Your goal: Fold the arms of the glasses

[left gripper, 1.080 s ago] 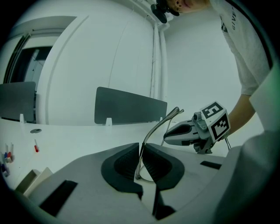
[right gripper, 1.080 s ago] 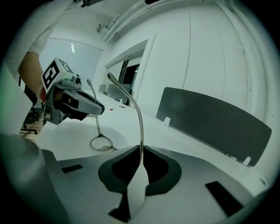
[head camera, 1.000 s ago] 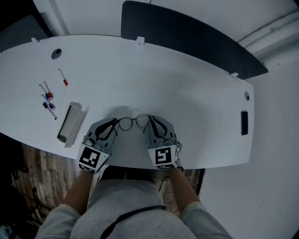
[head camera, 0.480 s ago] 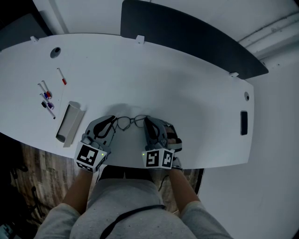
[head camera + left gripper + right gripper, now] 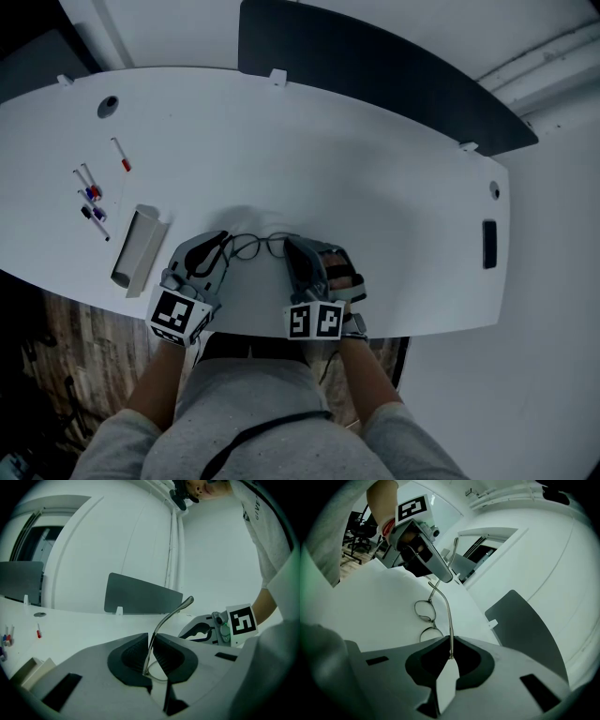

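Thin wire-framed glasses lie on the white table near its front edge, between my two grippers. My left gripper grips one arm of the glasses, which rises slantwise out of its pads; its jaws are opening slightly, with the arm still between them. My right gripper is shut on the other arm, which runs from its jaws to the two round lenses. In the right gripper view the left gripper shows just beyond the lenses.
A grey open case lies left of the left gripper, and several markers lie further left. A dark panel stands along the table's far edge. A black slot sits at the right end. The front edge runs just under both hands.
My right gripper has rolled, so its marker cube now shows two faces, and it has shifted slightly left. The glasses have moved a little left with it. The left gripper has stayed put.
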### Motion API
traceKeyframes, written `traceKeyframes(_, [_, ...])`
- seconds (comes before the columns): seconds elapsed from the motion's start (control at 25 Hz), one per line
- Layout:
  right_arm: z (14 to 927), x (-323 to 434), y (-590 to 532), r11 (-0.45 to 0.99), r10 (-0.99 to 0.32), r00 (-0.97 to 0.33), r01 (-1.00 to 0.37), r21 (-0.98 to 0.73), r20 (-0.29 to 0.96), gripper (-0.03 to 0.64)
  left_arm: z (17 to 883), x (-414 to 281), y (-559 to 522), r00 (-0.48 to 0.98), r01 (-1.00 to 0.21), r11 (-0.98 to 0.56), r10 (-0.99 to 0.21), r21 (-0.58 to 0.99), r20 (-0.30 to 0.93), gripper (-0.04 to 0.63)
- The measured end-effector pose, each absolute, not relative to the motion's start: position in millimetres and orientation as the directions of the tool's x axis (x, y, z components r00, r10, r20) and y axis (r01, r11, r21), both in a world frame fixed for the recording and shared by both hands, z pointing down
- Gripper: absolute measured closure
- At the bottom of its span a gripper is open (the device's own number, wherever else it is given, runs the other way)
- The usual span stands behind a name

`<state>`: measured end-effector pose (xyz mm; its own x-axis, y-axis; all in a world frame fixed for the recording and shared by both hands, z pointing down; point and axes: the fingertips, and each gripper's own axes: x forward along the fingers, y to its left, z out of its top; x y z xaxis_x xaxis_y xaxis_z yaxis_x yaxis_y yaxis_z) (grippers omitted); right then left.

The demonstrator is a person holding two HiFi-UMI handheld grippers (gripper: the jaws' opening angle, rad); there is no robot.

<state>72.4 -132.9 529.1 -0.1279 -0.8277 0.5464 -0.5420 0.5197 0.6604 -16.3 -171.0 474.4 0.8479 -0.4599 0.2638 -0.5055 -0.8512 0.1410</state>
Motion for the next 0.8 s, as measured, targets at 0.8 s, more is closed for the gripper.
traceKeyframes(0.8, [539, 62, -128, 0.59, -0.799, -0.15, -0.38, 0.712, 0.582, 0.584, 474, -20, -172, 0.84, -0.525, -0.838, -0.48, 0.15, 0.252, 0.552])
